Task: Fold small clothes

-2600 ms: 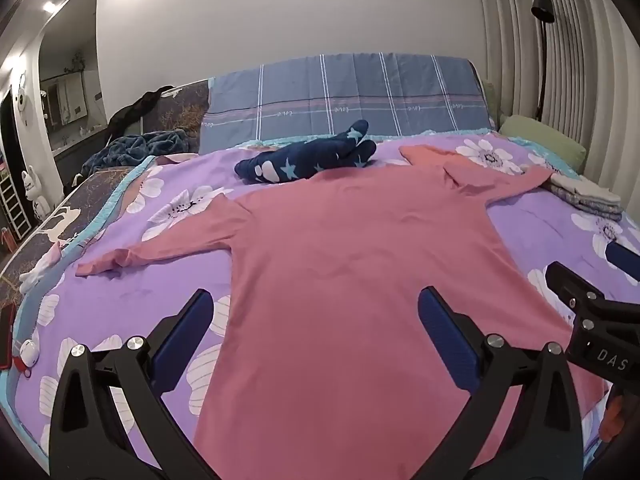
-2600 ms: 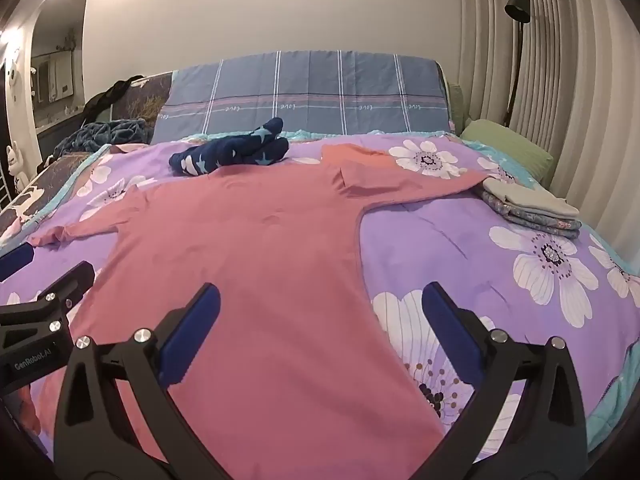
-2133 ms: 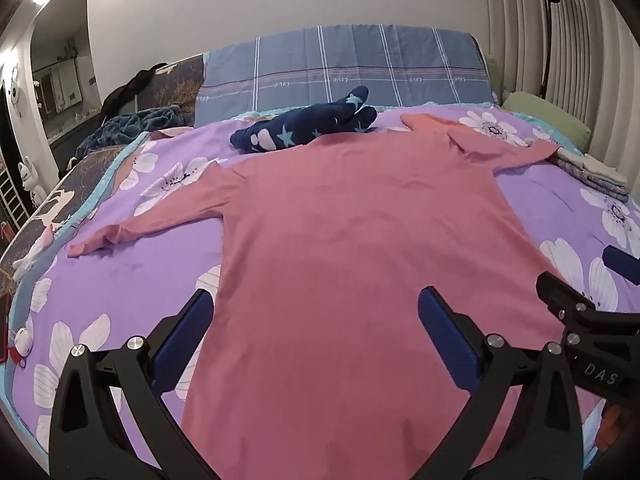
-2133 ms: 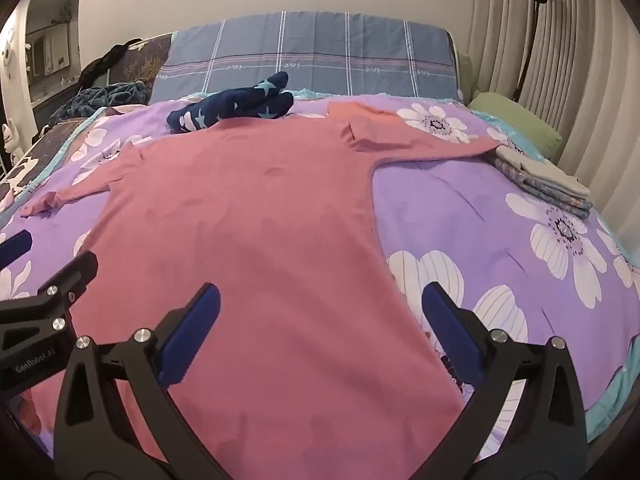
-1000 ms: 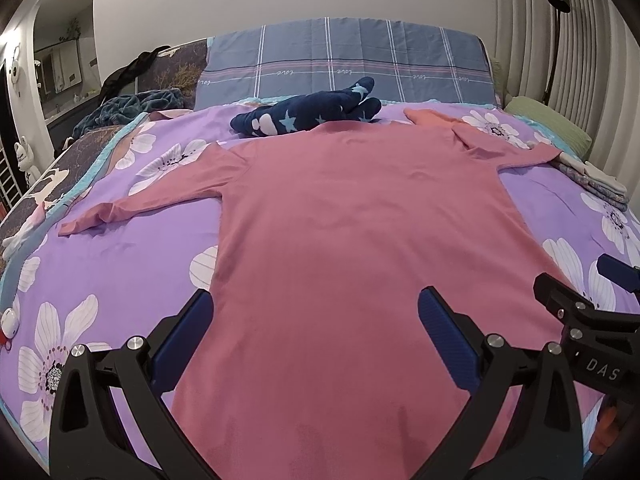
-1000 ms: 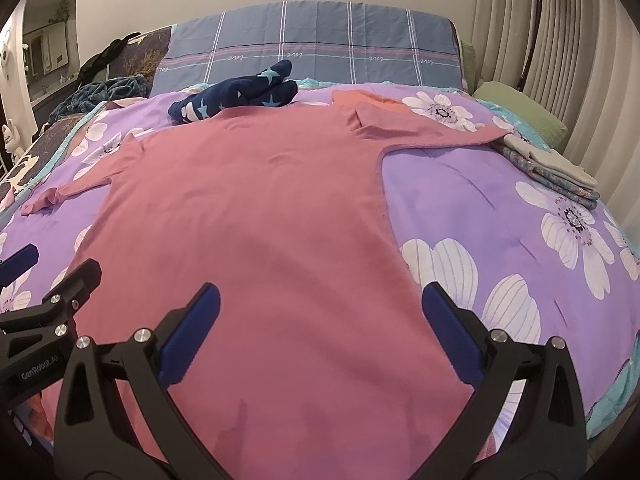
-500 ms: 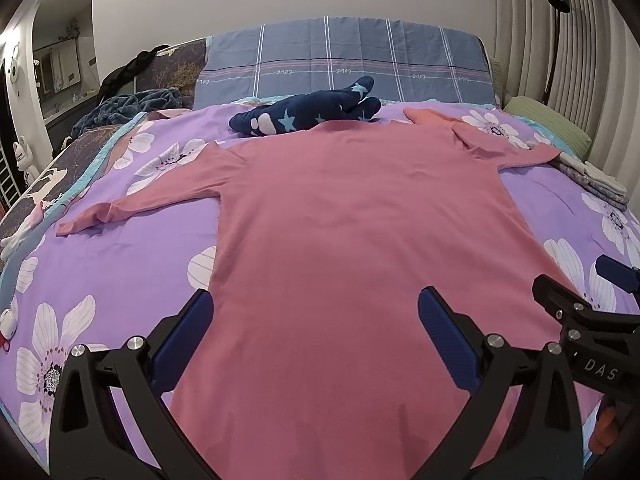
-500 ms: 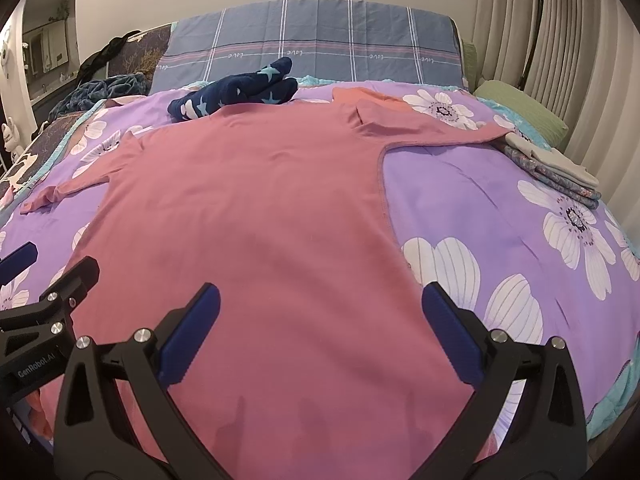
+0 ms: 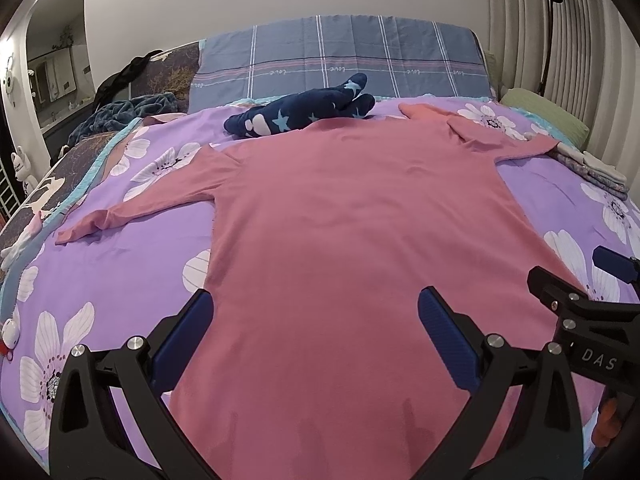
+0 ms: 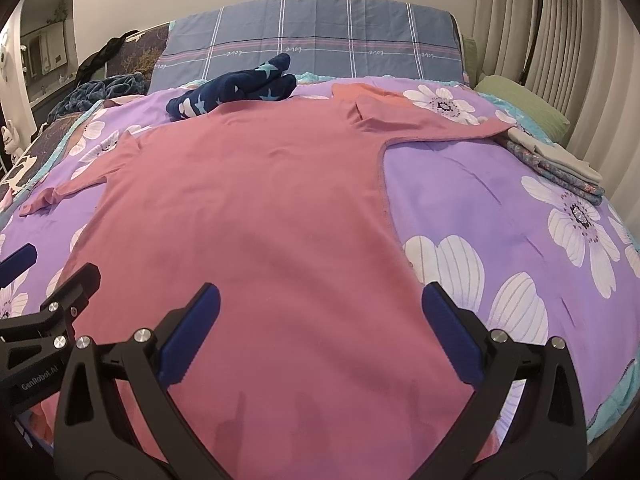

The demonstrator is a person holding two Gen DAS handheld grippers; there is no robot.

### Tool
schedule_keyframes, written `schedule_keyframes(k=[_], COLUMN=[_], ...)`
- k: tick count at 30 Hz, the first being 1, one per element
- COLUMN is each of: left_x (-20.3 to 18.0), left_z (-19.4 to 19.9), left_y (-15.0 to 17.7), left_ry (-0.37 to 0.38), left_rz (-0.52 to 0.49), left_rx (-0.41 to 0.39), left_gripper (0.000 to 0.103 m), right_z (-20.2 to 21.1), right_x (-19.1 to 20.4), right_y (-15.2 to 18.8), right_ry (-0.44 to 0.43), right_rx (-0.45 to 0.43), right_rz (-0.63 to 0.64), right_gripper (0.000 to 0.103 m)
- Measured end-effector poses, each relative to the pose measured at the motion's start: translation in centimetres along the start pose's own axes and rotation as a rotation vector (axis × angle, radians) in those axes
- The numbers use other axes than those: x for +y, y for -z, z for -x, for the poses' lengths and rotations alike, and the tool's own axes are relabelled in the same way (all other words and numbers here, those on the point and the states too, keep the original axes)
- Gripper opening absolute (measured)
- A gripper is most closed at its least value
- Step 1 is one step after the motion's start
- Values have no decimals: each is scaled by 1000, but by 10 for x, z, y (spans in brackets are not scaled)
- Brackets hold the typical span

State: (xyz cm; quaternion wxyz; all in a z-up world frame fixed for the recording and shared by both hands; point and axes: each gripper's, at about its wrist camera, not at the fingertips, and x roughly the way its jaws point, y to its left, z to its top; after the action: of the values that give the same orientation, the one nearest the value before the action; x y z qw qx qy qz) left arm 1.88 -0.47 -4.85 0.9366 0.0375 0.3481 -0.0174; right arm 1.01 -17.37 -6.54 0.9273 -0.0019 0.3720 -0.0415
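A pink long-sleeved top [image 9: 340,220] [image 10: 248,208] lies flat on the purple flowered bedspread [image 9: 132,264] [image 10: 500,208], hem nearest me, both sleeves spread out to the sides. My left gripper [image 9: 316,312] hovers open over the hem's left half, with nothing between its blue pads. Over the hem's right half my right gripper [image 10: 320,308] is open too, holding nothing. Each gripper shows at the edge of the other's view.
A navy star-patterned garment [image 9: 300,114] [image 10: 232,88] lies at the top's neckline. Folded clothes [image 9: 588,168] [image 10: 556,160] are stacked at the right edge. A blue plaid pillow [image 9: 340,56], a green cushion [image 10: 520,104] and a dark blanket [image 9: 124,112] lie beyond.
Both grippers have risen and tilted down a little over the hem, so more of the top shows. They stay open and the top has not moved.
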Motion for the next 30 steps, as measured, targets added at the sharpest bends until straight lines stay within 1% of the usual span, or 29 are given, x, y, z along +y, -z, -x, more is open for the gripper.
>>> schedule_keyframes(k=[10,17,25,27,30], left_x=[4,7,18,22,38], left_z=[-8,-10,-20,-25,-30], left_y=[0,-4,-8,-10,-14], left_ry=[10,28,59,76,166], left_rz=[10,1,27,43,101], left_rx=[13,1,3,6,11], left_gripper=[102,102,102,102,102], right_z=[-8,-16,-26,-30,-36], right_x=[5,11,20,21,23], right_y=[-3,-7,-18,-23,-30], right_ry=[5,14,25,24,30], right_rx=[14,21,18,16,10], right_rz=[14,33,67,75,95], right_gripper=[101,101,101,101,101])
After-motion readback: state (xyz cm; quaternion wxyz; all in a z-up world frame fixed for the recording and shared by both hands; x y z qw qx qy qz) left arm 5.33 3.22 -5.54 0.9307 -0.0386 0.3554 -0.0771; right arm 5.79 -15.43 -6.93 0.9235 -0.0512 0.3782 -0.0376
